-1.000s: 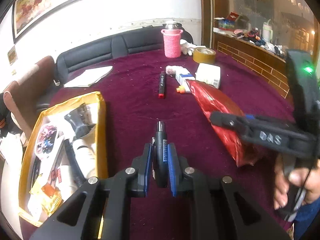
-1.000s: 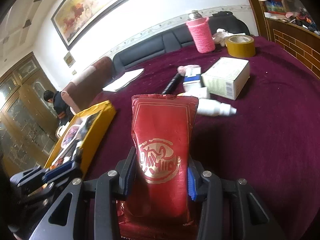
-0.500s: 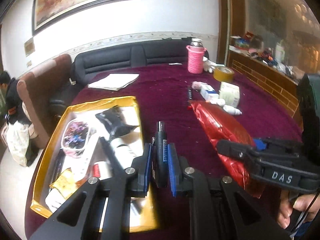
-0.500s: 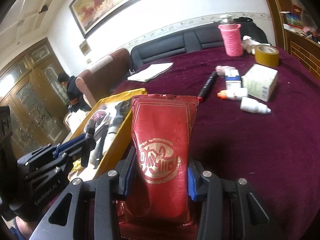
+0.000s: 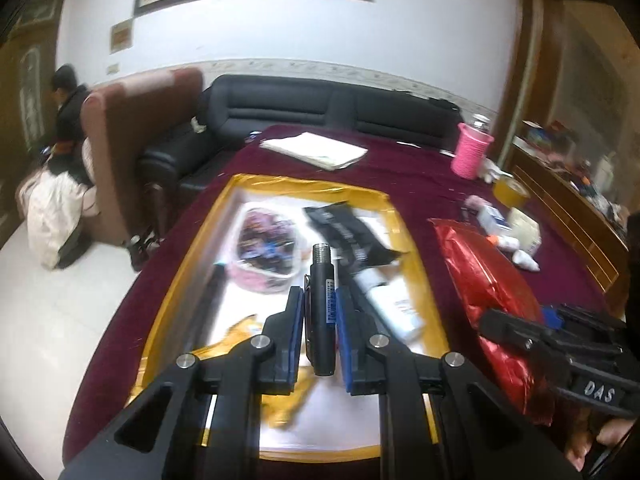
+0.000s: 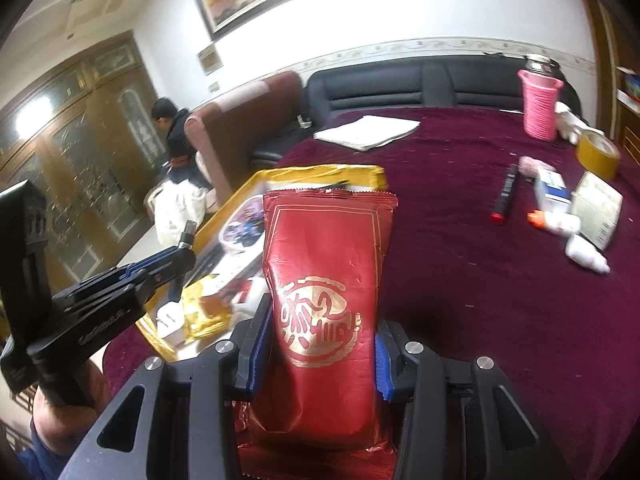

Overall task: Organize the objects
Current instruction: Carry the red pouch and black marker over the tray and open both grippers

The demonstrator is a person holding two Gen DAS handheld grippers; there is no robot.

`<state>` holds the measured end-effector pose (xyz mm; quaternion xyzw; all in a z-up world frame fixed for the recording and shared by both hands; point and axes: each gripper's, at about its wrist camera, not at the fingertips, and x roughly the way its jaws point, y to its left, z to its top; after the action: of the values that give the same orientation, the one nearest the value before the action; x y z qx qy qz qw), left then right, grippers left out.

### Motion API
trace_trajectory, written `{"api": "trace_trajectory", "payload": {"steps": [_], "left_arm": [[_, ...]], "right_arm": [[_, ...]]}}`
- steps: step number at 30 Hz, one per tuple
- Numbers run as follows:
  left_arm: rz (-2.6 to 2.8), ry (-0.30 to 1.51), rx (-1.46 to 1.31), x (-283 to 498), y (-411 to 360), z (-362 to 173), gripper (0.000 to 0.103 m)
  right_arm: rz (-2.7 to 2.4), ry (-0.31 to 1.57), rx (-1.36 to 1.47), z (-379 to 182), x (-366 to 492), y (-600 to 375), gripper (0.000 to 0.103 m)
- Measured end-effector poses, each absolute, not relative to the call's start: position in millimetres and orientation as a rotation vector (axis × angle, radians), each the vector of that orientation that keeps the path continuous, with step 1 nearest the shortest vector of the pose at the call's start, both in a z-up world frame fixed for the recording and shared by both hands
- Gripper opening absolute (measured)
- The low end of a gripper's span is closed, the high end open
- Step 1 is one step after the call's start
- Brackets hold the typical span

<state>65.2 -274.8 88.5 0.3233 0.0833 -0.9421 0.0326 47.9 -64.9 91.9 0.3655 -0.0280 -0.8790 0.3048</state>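
My left gripper is shut on a black cylindrical tool with a metal tip and holds it above the gold-rimmed tray; it also shows in the right wrist view. My right gripper is shut on a red foil packet with a gold emblem, held in the air beside the tray's right side. In the left wrist view the packet hangs right of the tray. The tray holds a pink-rimmed container, a black pouch, a white tube and gold wrappers.
On the maroon table lie a black marker with red cap, small white bottles, boxes, a tape roll, a pink-sleeved flask and papers. A black sofa stands behind. A person sits far left.
Both grippers have swung left with their loads. The left gripper has moved from over the bare cloth to above the tray. The right one now hangs by the tray's right side.
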Motion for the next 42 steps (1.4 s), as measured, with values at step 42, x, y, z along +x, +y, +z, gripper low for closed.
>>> {"api": "trace_trajectory", "payload": {"steps": [42], "left_arm": [[-2.777, 0.402, 1.162, 40, -317, 42, 0.015]], "right_arm": [[-2.339, 0.371, 0.946, 52, 45, -188, 0.048]]}}
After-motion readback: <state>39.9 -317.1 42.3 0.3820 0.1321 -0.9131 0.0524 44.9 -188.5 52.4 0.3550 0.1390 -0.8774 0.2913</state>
